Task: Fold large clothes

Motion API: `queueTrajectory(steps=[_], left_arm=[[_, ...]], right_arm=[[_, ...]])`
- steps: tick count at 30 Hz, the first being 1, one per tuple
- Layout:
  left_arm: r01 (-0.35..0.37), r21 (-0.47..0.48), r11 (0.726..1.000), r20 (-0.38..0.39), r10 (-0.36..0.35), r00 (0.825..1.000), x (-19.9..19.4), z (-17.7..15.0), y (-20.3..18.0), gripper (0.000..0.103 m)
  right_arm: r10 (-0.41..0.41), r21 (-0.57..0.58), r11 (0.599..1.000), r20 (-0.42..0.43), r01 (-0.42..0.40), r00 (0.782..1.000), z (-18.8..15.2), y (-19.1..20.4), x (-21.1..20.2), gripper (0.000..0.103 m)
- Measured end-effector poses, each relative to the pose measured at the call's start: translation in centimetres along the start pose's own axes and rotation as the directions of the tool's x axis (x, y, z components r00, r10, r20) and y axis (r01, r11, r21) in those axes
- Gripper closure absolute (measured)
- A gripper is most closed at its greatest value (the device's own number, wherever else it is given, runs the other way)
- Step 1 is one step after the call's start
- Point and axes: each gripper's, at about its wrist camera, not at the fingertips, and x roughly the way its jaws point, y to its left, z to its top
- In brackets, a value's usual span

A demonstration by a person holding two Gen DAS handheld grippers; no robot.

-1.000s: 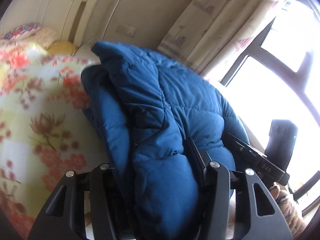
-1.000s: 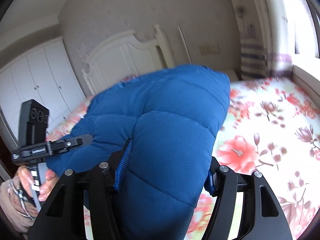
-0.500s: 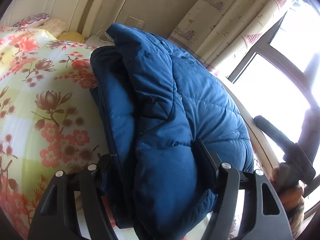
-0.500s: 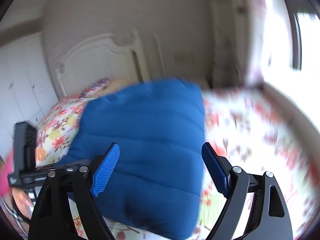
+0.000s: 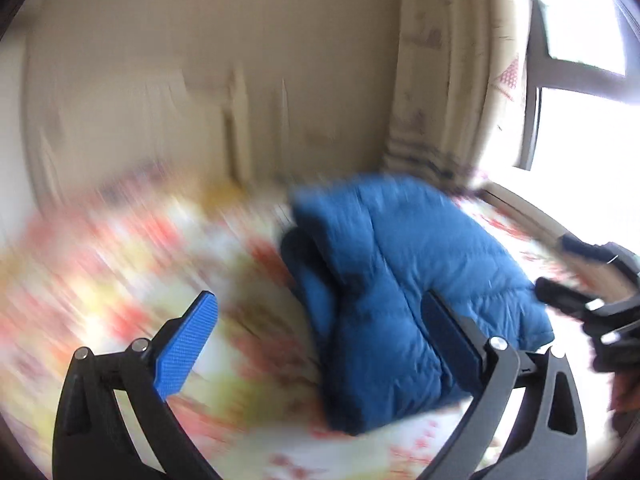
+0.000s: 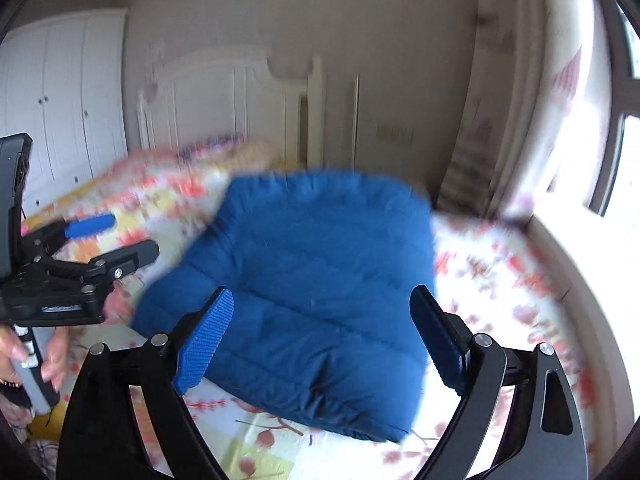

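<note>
A folded blue puffer jacket (image 5: 404, 280) lies as a thick bundle on the floral bedspread (image 5: 120, 264); it also shows in the right wrist view (image 6: 316, 276). My left gripper (image 5: 320, 320) is open and empty, pulled back from the jacket's near left side. My right gripper (image 6: 324, 332) is open and empty just in front of the jacket's near edge. The left gripper also shows at the left of the right wrist view (image 6: 108, 236), and the right gripper at the right edge of the left wrist view (image 5: 560, 268). Both views are motion-blurred.
A white headboard (image 6: 232, 100) and pillows (image 6: 224, 152) stand behind the jacket. White wardrobe doors (image 6: 60, 96) are at far left. Patterned curtains (image 5: 444, 80) and a bright window (image 5: 580, 128) are on the right, with a sill (image 6: 592, 280) along the bed.
Both grippers have let go of the jacket and opened. They drew back and the bundle now rests on the bed.
</note>
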Motion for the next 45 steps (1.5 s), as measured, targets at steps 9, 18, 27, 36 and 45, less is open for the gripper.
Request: queueTrajectory(steps=[9,18,27,36,45], left_arm=[[-0.189,-0.044,0.981,0.244,0.194,0.95,-11.4,3.0,-2.0,0.002],[-0.125,-0.065,0.99,0.153,0.134,0.979,-12.0,0.3,-3.8,0.002],[-0.084,-0.032,0.996,0.048,0.086,0.995,-9.3,-2.1,-4.8,0.002],[-0.059,-0.029,0.998,0.004,0.059,0.998,-8.4,-3.1,-5.1,0.002],[-0.061,-0.036,0.997,-0.023,0.06,0.998,-7.8,-3.4,-4.9,0.002]], right_arm=[[-0.084,0.015,0.996,0.142,0.082,0.986,2.0,0.4,-9.5,0.016],[-0.103,0.028,0.994,0.044,0.102,0.994,-1.9,1.5,-10.5,0.016],[-0.088,0.054,0.995,0.016,0.087,0.996,-2.9,1.0,-9.5,0.016],[-0.086,0.057,0.995,-0.005,0.086,0.996,-3.5,1.3,-8.8,0.016],[-0.082,0.066,0.994,-0.02,0.083,0.996,-3.7,1.2,-8.4,0.016]])
